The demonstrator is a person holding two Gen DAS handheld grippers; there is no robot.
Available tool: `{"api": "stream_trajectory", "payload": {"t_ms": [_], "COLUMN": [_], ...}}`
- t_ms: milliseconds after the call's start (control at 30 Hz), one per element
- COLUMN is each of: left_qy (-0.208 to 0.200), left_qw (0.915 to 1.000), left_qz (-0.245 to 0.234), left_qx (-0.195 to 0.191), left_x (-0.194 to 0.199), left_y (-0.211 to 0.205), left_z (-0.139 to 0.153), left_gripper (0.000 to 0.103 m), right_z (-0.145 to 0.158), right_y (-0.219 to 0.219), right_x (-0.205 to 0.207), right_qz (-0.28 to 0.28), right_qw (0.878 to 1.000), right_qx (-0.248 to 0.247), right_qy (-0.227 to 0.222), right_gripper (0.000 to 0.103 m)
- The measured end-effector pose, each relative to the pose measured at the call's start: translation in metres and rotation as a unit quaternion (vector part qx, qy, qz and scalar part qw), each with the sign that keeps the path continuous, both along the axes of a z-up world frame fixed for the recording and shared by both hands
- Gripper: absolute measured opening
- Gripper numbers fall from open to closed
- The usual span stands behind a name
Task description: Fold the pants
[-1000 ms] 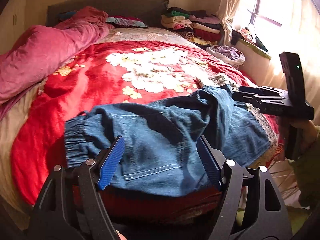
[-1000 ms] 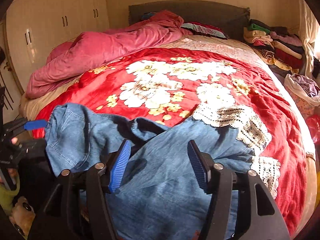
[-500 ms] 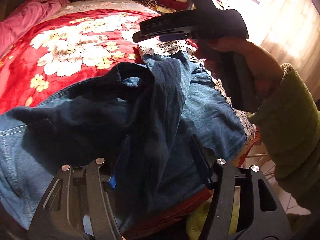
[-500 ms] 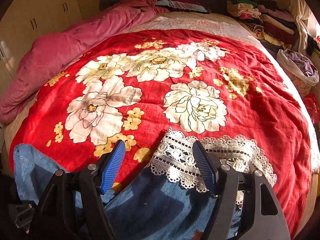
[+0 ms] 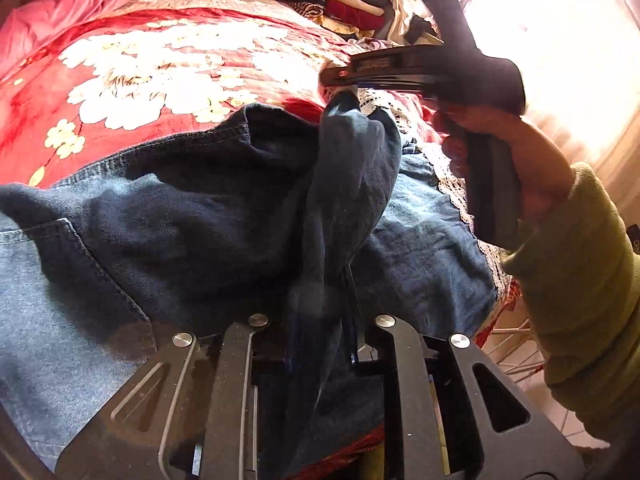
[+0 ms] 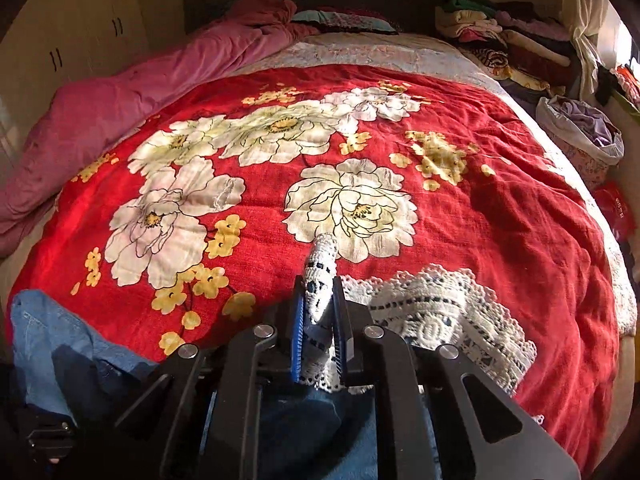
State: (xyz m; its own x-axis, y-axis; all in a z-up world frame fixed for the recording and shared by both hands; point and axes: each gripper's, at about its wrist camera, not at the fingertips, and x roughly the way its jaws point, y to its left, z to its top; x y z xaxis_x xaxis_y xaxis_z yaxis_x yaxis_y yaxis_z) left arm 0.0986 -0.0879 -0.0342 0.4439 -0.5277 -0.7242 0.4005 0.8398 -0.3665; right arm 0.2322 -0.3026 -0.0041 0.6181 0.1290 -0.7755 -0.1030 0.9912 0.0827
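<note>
Blue denim pants with white lace cuffs lie across the near edge of a bed with a red floral blanket. My left gripper is shut on a bunched fold of denim running up from its fingers. My right gripper is shut on a lace cuff that sticks up between its blue pads; more lace lies to its right. In the left wrist view the right gripper holds the raised fabric above the bed.
A pink duvet lies along the bed's left side. Stacked folded clothes and a laundry basket stand at the right. Cupboards are at far left. A bright window is at right.
Both grippers have closed: the left on a denim fold, the right on the lace cuff. The right gripper has lifted the cuff end above the bed.
</note>
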Motion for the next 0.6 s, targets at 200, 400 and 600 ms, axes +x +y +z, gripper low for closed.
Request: {"api": "stream_trajectory", "payload": {"t_ms": [200,400,600], "left_qy": [-0.024,-0.036,-0.049], "left_qw": [0.9995,0.9989,0.9978], "left_qz": [-0.01,-0.014,-0.011], "left_qx": [0.017,0.026,0.043], "left_x": [-0.009,-0.011,-0.021], "left_y": [-0.007,-0.013,-0.011], "left_z": [0.001,0.003,0.01], "left_gripper": [0.011,0.018,0.003], "right_z": [0.038,0.049,0.027], "right_y": [-0.044,-0.084,-0.105], "right_x": [-0.061,-0.132,-0.183], "right_qz": [-0.036,-0.085,-0.119], "right_qw": [0.997,0.993,0.987], "right_qx": [0.048,0.064,0.106], "right_qy": [-0.043,-0.055,-0.016], "right_gripper": [0.011,0.011,0.011]}}
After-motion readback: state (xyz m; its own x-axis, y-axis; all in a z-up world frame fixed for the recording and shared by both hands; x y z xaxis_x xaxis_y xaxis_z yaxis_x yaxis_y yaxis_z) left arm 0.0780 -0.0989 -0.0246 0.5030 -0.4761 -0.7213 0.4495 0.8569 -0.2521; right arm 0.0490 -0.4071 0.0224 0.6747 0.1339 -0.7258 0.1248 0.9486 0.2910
